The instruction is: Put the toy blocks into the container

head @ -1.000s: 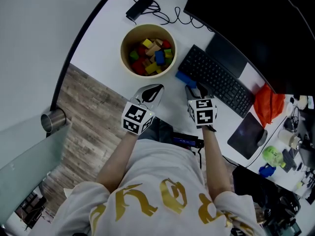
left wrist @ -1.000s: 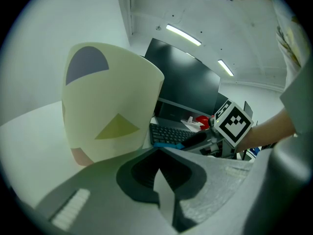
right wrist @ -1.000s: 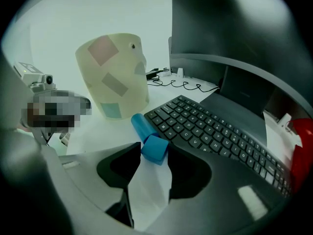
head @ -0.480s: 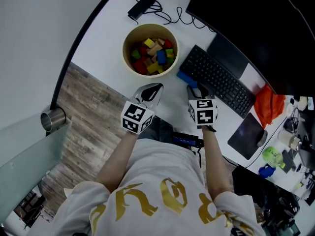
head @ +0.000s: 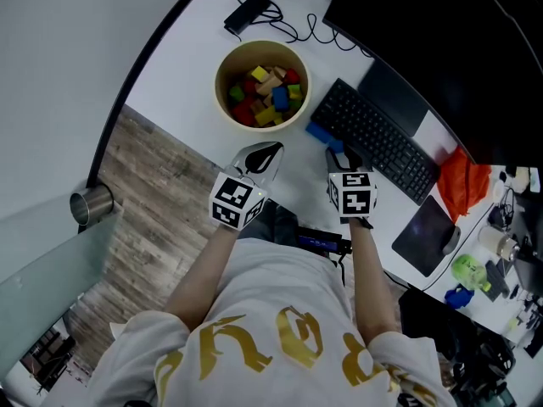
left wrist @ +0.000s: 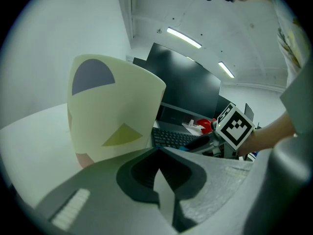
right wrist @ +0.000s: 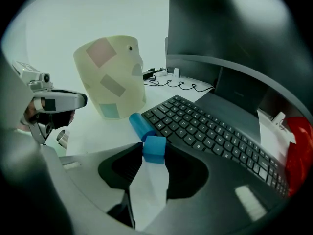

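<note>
Right claw [right wrist: 155,153], its jaws just closing, pinches the blue cube block [right wrist: 155,145] at its tips, on the tabletop [right wrist: 98,131]. The cream container [right wrist: 113,75] stands ahead and left of it. Left claw [left wrist: 157,153], pressed together and empty, sits nearer that container.

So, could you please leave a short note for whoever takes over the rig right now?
Left tool: shut, empty, pointing at the container.
Right tool: its jaws have just been closing on the blue cube, which sits between them on the table beside the keyboard.
Done: many coloured blocks already lie in the container.
Left: lift the blue cube into the container, then the blue cylinder lying just beyond it.
</note>
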`<state>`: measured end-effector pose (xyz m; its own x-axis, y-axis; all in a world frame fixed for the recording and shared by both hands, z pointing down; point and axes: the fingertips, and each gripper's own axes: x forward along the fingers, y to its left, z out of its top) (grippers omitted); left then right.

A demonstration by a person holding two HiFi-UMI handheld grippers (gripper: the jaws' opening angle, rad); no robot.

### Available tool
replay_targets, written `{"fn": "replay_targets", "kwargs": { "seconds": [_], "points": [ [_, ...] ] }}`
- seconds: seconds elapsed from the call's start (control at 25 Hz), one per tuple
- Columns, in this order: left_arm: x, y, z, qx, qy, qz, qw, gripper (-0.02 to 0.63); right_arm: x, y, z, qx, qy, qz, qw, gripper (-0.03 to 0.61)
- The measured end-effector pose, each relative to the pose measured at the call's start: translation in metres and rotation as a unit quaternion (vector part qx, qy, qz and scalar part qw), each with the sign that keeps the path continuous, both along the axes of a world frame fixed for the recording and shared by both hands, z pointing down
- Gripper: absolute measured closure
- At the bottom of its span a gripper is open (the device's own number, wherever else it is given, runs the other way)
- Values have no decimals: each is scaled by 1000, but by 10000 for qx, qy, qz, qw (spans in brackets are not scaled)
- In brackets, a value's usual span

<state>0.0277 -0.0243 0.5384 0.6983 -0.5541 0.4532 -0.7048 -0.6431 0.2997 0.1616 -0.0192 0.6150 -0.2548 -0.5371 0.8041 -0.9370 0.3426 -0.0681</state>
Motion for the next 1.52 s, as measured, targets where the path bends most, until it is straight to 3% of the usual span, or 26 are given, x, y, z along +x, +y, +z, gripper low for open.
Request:
{"fn": "replay_targets", "kwargs": {
  "seconds": [0.72,1.52],
  "points": [
    [-3,-2,-23,278,42,-126,9995,604,6,0,-28,315,-122,138,9993,407],
    [-35,-4,-96,846,533,-918,9907,604,-10,-20,-105,1218,-796,40,9894,407]
  ]
}}
